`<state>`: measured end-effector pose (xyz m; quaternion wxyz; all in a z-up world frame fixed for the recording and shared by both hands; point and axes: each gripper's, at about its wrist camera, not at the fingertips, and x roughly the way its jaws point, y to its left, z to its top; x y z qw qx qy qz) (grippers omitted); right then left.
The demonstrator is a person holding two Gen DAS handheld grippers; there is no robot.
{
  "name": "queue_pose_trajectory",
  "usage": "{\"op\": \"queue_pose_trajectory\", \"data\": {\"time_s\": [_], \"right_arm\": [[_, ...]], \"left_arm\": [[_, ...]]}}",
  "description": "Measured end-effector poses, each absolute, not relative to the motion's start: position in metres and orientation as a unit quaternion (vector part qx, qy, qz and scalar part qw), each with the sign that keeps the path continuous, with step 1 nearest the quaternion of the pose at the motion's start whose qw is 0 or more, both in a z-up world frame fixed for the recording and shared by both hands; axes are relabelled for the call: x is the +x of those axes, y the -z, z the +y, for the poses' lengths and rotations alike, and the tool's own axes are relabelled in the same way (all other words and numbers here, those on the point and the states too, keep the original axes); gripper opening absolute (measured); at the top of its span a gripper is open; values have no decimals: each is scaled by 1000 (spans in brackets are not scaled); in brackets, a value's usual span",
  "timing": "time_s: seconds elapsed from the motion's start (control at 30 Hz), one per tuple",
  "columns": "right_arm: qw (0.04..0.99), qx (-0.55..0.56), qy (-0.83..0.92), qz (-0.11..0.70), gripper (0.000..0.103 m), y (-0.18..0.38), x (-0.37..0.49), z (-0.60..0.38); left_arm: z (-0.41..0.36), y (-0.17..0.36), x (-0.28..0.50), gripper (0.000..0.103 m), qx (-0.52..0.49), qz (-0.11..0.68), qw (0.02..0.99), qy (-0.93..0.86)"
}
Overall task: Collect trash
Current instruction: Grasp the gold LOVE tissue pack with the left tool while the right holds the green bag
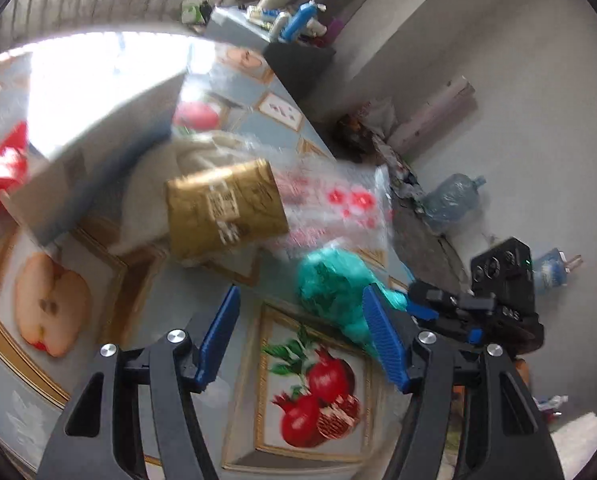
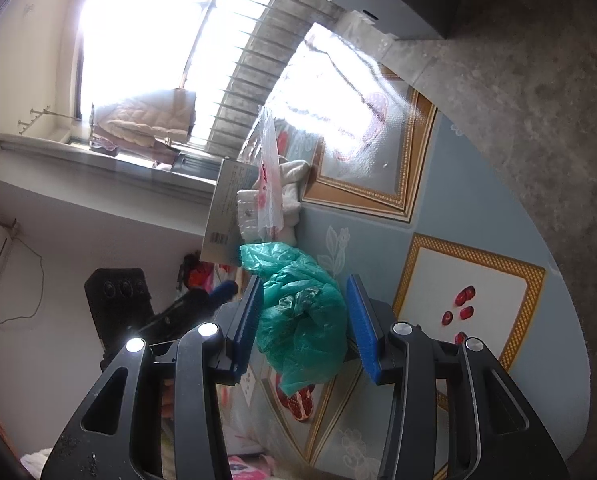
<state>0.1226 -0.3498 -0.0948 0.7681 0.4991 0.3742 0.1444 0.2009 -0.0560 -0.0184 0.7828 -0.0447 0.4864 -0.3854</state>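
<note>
Though blurred, gold packet [image 1: 224, 208] bears an unreadable label [image 1: 223, 205].

**A tabletop with fruit pictures**

The tabletop [image 1: 202, 288] has a blue cloth with framed pictures of an apple and pomegranates. A gold packet [image 1: 224, 208] lies near the middle. A clear plastic wrap with red marks [image 1: 338, 200] lies just beside the gold packet. A crumpled green bag [image 1: 334, 284] is near it too, closer to the pomegranates.

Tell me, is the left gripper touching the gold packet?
Apart. The left wrist view shows the left gripper open and empty, with bare tablecloth between its fingertips and the gold packet.
</note>
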Motion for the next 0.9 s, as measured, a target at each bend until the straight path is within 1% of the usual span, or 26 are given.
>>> {"op": "queue_pose_trajectory", "data": {"time_s": [0.1,0.17,0.23,0.33,0.53,0.63,0.73,0.9], "right_arm": [[768,501,-141,373,42,94,120,-348],[769,501,-139,371,42,93,118,-348],[769,504,-135,369,43,93,116,-349],[769,507,-131,366,42,93,113,-351],[772,500,-132,370,43,92,111,-351],[775,489,-132,377,43,92,112,-348],[782,476,-126,382,45,89,114,-344],[810,419,-97,398,50,78,113,-329]], "left_arm": [[-61,2,220,62,-39,421,827,371],[-72,0,240,63,-45,402,841,359],[-88,10,262,64,-41,422,835,350],[-97,36,279,64,-42,483,807,337],[-65,44,240,64,-90,541,733,402],[-52,42,212,64,-107,550,712,424],[-43,37,190,64,-110,536,722,423],[-59,34,159,64,-29,499,782,372]]}}
